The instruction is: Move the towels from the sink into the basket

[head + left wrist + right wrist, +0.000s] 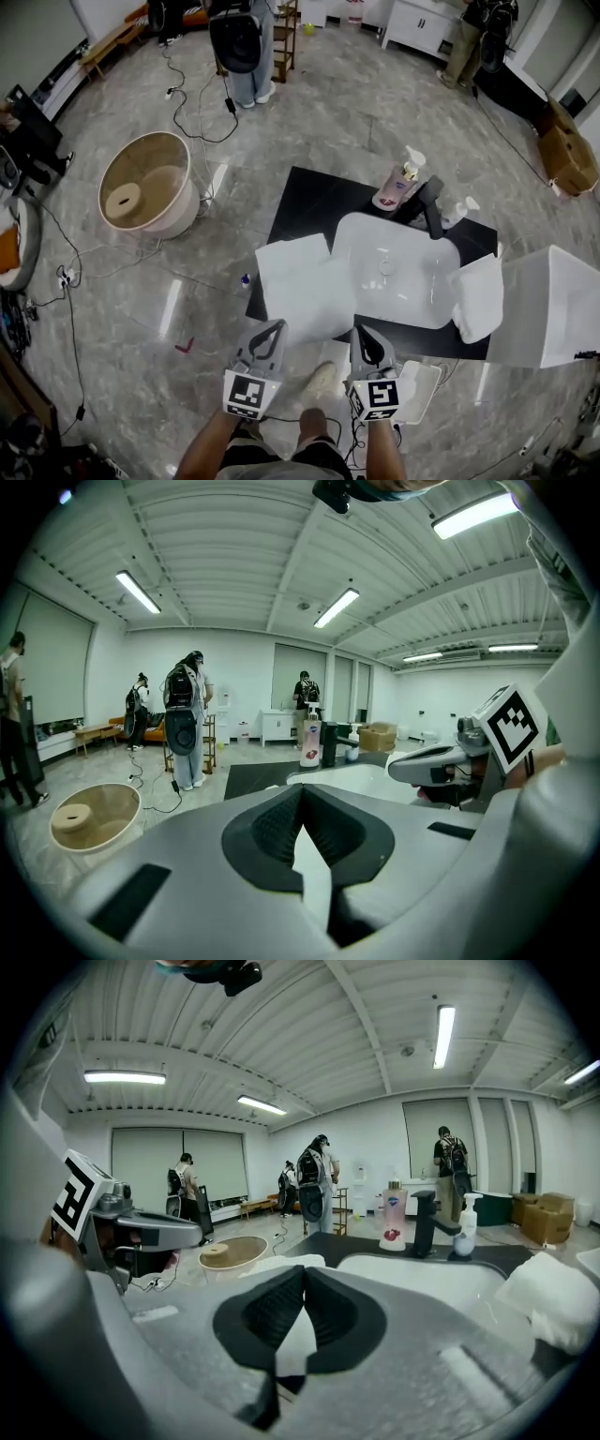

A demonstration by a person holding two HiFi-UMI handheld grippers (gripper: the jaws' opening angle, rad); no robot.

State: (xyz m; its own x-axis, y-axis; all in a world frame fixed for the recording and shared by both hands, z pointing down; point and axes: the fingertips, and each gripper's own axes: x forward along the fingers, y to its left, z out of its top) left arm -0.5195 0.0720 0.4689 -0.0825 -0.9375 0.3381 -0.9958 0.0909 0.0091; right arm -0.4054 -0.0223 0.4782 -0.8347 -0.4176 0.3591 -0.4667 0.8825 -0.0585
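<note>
Two towels flank the sink [422,291] on the black counter [309,202]. The left towel [292,281] is spread over the counter's left edge and touches the sink's left rim. The right towel [478,298] is bunched against the sink's right rim, near the counter's right edge. Beyond that edge stands a white bin [548,305]. A round tan tub [145,183] sits on the floor, well apart to the left.

Both grippers hang at the counter's near edge. The left gripper [278,324] has its jaws pressed together with nothing between them, and the left towel's near edge lies just ahead of its tips. The right gripper [358,328] is likewise closed and empty. It points at the sink's near rim, with the right towel off to its right and untouched.
</note>
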